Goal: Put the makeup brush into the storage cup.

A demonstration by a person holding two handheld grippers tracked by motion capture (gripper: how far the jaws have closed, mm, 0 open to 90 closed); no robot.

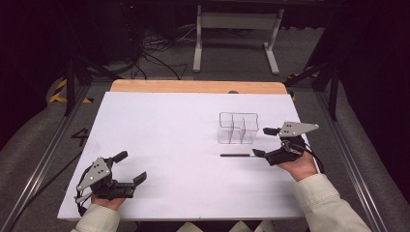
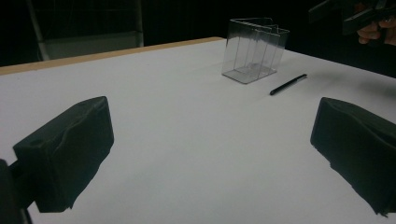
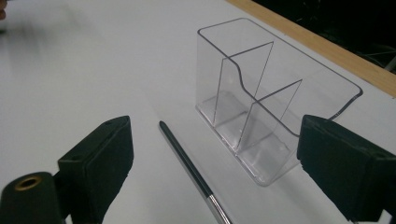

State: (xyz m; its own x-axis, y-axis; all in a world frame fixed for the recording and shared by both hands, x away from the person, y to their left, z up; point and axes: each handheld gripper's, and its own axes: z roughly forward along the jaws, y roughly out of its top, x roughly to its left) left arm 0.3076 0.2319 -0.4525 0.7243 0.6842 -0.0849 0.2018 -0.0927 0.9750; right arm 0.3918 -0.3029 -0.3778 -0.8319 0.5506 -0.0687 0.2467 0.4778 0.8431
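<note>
Right gripper: I hold it spread, nothing pinched, over the pen's end.
Left gripper: spread, empty.
Organizer: just beyond pen.

The pen lies on the table, just before the organizer.

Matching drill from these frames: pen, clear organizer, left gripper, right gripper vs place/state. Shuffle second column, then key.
1. pen
2. clear organizer
3. left gripper
4. right gripper

A. upright on the white mat, compartments empty
B. open, at the mat's near left, apart from everything
C. lying flat just in front of the organizer
D. open, beside the pen's end, nothing held

Pairs: 1-C, 2-A, 3-B, 4-D
</note>
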